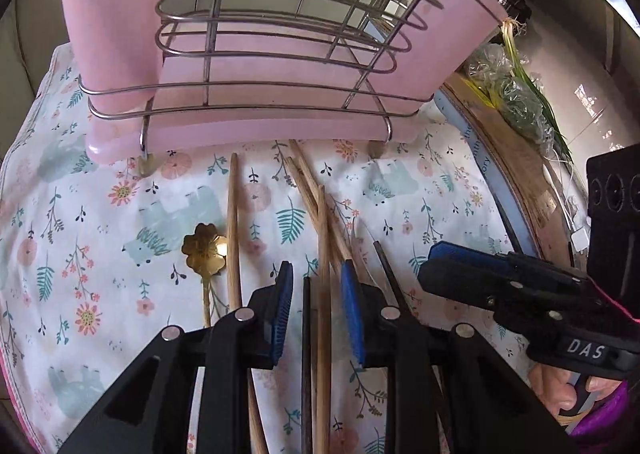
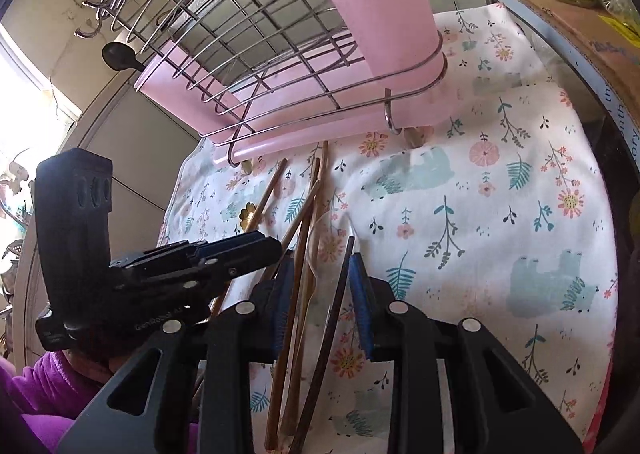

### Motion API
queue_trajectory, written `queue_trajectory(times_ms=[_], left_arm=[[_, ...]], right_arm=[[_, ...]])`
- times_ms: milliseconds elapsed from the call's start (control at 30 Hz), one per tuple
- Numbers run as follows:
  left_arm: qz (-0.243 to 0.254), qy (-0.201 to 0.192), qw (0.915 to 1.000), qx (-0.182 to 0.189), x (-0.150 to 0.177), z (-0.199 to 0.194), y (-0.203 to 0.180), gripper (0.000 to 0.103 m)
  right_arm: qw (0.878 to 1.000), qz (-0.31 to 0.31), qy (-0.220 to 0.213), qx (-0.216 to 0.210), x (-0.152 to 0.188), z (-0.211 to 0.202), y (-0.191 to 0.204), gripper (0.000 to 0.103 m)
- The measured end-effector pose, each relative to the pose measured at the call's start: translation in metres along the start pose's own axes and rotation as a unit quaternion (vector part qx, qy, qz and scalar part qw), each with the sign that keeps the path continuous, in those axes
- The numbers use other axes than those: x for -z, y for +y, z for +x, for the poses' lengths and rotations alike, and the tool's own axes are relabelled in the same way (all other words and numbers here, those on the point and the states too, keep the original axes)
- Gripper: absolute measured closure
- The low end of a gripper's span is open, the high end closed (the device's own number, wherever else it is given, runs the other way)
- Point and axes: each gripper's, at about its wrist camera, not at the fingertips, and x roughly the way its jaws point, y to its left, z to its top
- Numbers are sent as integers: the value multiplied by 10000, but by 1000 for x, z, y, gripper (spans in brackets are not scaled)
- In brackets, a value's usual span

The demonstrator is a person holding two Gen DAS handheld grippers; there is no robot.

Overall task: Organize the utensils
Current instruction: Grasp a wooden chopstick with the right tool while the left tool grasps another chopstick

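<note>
While both tongs hung parted over the cloth point(image 1: 120, 158), gripping nothing, the left tongs point(image 1: 313, 308) straddled chopsticks point(image 1: 324, 294) and the right tongs point(image 2: 320, 298) straddled others point(image 2: 298, 294). Left of the left tongs lay a gold spoon point(image 1: 203, 254); beyond stood a wire rack point(image 1: 256, 34).

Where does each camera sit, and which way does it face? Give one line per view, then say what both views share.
Left wrist: on the left tongs, looking forward over chopsticks towards the wire rack; right tongs and fingers show.
Right wrist: on the right tongs, facing the same rack; left tongs and purple sleeve show.
Shared: chopsticks, rack, pink tray, floral cloth.
</note>
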Motion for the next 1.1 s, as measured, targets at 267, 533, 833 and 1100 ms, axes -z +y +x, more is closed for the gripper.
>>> queue_trajectory(times_ms=[267, 533, 833, 1100], left_arm=[[-251, -141, 9996, -13, -1, -7, 18, 97], [-597, -488, 9970, 74, 3, -35, 44, 97], [-649, -611, 9957, 240, 6, -47, 57, 97], [-723, -644, 9950, 259, 10, -53, 66, 97]], right_arm=[[9994, -316, 8, 142, -32, 17, 9, 80], [9960, -498, 213, 713, -46, 56, 21, 82], [9886, -663, 347, 1304, -51, 76, 31, 83], [9818, -809, 448, 1661, -54, 80, 42, 83]])
